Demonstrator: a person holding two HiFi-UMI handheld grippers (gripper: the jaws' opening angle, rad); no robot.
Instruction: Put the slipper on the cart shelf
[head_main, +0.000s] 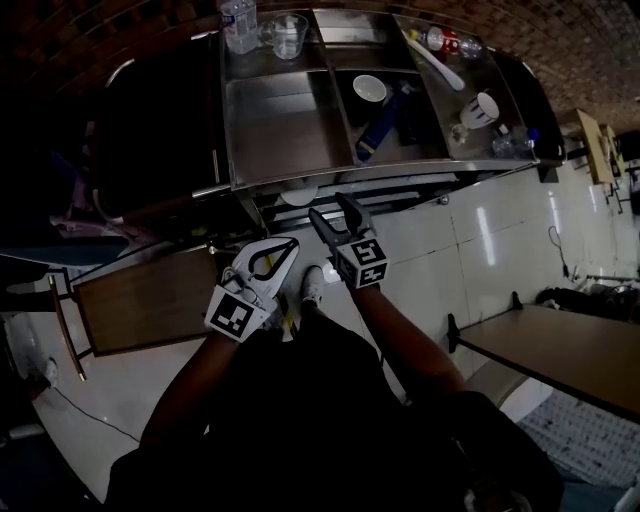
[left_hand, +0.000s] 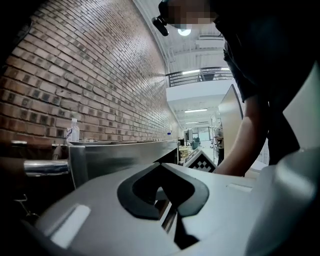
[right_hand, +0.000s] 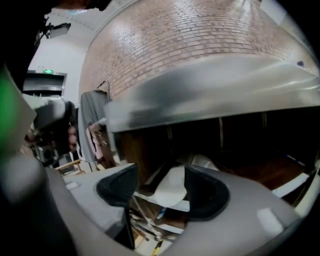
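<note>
A white slipper (right_hand: 172, 187) lies on a low shelf under the steel top of the cart (right_hand: 210, 100). In the head view, the slipper (head_main: 298, 195) peeks out as a pale shape below the cart's front rim (head_main: 300, 178). My right gripper (head_main: 333, 207) points at the cart's lower part, close to the rim. In its own view the right gripper (right_hand: 161, 176) stands open, and the slipper shows beyond the gap, untouched. My left gripper (head_main: 290, 244) hangs lower and to the left. Seen in its own view, the left gripper (left_hand: 161, 193) is shut on nothing.
The cart top holds a water bottle (head_main: 238, 22), a glass (head_main: 288, 35), a white bowl (head_main: 369, 88), a blue packet (head_main: 380, 125) and a mug (head_main: 483, 108). A wooden board (head_main: 140, 300) lies at left, a wooden table (head_main: 560, 345) at right. A white shoe (head_main: 312, 283) is on the tiled floor.
</note>
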